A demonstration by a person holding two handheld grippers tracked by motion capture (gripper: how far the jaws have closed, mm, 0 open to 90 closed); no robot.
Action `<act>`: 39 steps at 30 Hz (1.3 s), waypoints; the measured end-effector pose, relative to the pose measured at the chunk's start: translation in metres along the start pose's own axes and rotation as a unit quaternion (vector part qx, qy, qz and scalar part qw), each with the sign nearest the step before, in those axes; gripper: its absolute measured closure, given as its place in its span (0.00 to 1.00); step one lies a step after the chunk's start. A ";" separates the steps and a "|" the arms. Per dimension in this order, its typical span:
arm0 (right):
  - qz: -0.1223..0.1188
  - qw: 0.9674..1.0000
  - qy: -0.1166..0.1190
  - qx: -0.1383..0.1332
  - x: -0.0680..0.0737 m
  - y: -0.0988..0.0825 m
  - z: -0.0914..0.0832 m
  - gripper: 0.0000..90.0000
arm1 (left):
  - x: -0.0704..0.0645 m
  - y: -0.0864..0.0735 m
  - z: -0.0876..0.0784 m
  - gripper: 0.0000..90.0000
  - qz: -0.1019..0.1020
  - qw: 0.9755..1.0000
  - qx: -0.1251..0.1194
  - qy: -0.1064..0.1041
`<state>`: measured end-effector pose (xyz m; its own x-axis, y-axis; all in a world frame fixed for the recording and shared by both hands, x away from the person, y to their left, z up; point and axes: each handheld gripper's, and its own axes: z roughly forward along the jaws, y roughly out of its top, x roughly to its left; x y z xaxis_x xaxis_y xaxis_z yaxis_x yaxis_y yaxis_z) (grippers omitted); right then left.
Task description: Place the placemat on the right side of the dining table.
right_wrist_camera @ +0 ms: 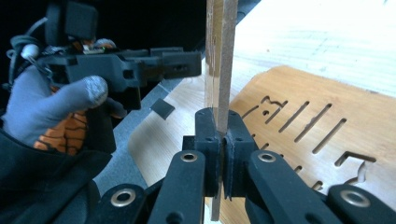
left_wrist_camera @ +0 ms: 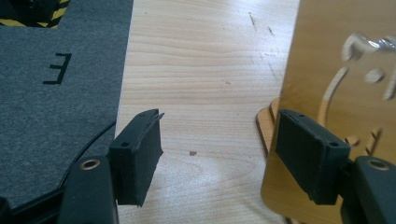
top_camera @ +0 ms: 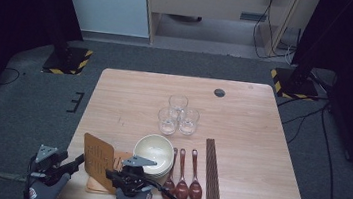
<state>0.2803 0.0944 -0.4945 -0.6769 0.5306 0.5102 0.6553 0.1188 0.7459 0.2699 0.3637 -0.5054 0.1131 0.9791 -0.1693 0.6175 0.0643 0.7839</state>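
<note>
Your right hand-held gripper (right_wrist_camera: 223,140) is clamped on the lower edge of a thin wooden board (right_wrist_camera: 221,56), which stands upright between its jaws, above more slotted boards (right_wrist_camera: 299,126) lying flat on the surface (top_camera: 243,112). Your left hand-held gripper (left_wrist_camera: 217,149) stands apart, jaws parted on nothing; the upright board rises just beside its right jaw.

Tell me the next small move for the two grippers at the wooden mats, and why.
Probably lift the upright wooden mat clear and carry it to a bare part of the table. The right gripper is clamped on its edge, the left gripper stands open beside it, and another mat lies flat below.
</note>
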 end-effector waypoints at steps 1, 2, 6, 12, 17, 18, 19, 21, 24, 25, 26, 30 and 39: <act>0.000 1.000 0.000 0.000 0.000 0.000 0.000 0.97 | 0.000 0.000 0.000 0.33 0.000 1.000 0.000 0.000; -0.004 1.000 -0.001 -0.004 0.001 0.002 -0.002 0.97 | 0.000 0.000 0.001 0.33 0.002 1.000 0.002 0.001; -0.008 1.000 -0.002 -0.016 0.002 0.006 -0.008 0.97 | 0.000 -0.001 0.002 0.32 0.003 1.000 0.008 0.001; -0.011 0.999 -0.001 -0.032 0.002 0.014 -0.016 0.97 | -0.001 -0.001 0.004 0.30 0.008 1.000 0.015 0.003; -0.016 0.999 0.002 -0.047 0.006 0.023 -0.024 0.97 | -0.002 -0.001 0.006 0.28 0.011 1.000 0.020 0.002; -0.018 0.999 0.002 -0.050 0.006 0.026 -0.026 0.97 | -0.002 -0.001 0.006 0.28 0.013 1.000 0.021 0.002; -0.018 0.998 0.002 -0.052 0.007 0.028 -0.027 0.97 | -0.003 -0.001 0.007 0.28 0.013 1.000 0.021 0.001; -0.021 0.998 0.003 -0.059 0.008 0.033 -0.031 0.97 | -0.003 -0.001 0.007 0.27 0.013 1.000 0.022 0.001; -0.026 0.997 0.000 -0.067 0.008 0.038 -0.036 0.97 | -0.005 0.000 0.009 0.27 0.018 1.000 0.024 0.001; -0.026 0.997 0.000 -0.067 0.008 0.038 -0.036 0.97 | -0.005 0.000 0.009 0.26 0.018 1.000 0.024 0.001; -0.026 0.997 -0.003 -0.073 0.007 0.041 -0.039 0.97 | -0.006 0.001 0.011 0.26 0.021 0.999 0.028 0.001; -0.025 0.996 -0.006 -0.082 0.004 0.047 -0.046 0.97 | -0.011 0.004 0.016 0.25 0.032 0.999 0.037 0.002; -0.025 0.994 -0.017 -0.100 -0.001 0.057 -0.059 0.97 | -0.022 0.013 0.031 0.21 0.055 0.997 0.052 0.006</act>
<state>0.2985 0.0508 -0.4276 -0.6934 0.5564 0.4578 0.5385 -0.0220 0.8424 0.2996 0.3371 -0.5095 0.1752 0.9815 -0.0772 0.6790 -0.0637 0.7314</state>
